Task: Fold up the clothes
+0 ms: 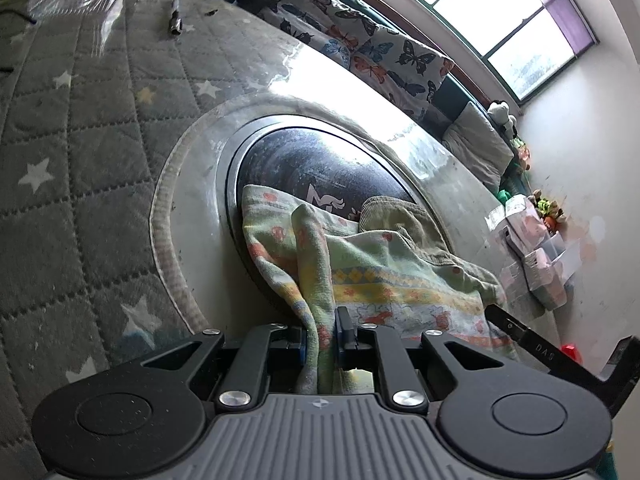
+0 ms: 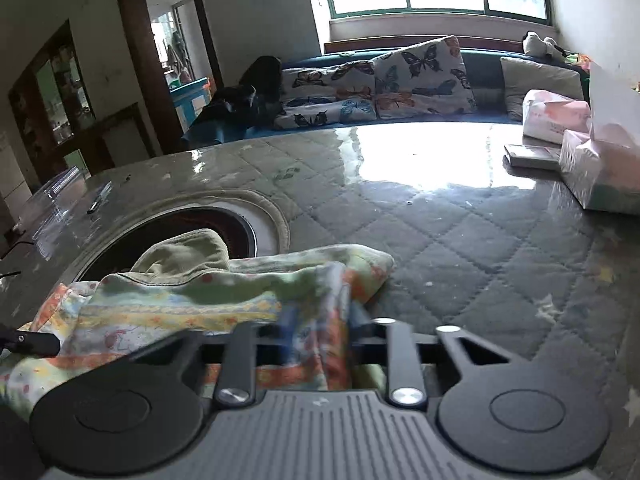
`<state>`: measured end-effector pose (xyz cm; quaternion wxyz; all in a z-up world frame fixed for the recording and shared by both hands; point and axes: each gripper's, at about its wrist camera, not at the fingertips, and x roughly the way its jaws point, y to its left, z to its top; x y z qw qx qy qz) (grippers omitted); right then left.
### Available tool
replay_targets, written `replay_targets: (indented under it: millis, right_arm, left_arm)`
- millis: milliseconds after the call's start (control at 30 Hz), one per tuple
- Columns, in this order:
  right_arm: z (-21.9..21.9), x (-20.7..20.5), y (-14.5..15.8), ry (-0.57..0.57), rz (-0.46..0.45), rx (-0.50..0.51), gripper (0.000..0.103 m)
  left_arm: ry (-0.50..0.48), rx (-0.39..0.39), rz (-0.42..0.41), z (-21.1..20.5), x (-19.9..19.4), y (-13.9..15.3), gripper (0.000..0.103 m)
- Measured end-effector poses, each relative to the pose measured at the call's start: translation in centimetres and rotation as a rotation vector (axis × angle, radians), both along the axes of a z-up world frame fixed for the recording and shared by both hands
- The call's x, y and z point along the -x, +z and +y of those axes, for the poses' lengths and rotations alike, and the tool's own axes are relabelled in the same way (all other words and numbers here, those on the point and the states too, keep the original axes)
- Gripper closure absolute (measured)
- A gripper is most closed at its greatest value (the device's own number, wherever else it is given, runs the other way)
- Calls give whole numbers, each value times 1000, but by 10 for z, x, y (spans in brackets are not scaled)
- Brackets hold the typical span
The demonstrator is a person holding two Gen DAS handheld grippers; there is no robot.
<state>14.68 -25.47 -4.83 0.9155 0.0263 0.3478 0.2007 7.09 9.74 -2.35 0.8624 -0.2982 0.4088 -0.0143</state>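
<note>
A pale green garment point(image 1: 384, 276) with orange, yellow and blue print lies crumpled on the table, partly over a round black inset point(image 1: 320, 168). My left gripper point(image 1: 323, 338) is shut on a bunched fold of it, the cloth running up between the two fingers. In the right wrist view the same garment point(image 2: 224, 292) spreads to the left, with an olive corduroy piece point(image 2: 188, 256) on top. My right gripper point(image 2: 320, 328) is shut on another fold of the printed cloth; its fingers are blurred. The other gripper's tip point(image 2: 28, 342) shows at the left edge.
A quilted grey star-pattern cover point(image 2: 460, 248) under clear plastic tops the table. Tissue packs and boxes point(image 2: 600, 160) stand at the right. A pen point(image 1: 175, 20) and a clear plastic container point(image 2: 56, 196) lie at the far left. Butterfly cushions point(image 2: 400, 80) line a bench under the window.
</note>
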Motion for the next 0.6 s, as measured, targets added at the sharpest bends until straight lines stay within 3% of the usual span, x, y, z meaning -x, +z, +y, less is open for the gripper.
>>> replay_targets:
  millis: [300, 600]
  right_arm:
    - [-23, 32, 31, -49, -90, -43, 95]
    - [-79, 50, 51, -196, -141, 1, 95]
  left_arm:
    - [-88, -69, -79, -20, -13, 26, 93]
    - [-249, -85, -103, -92, -47, 32, 93]
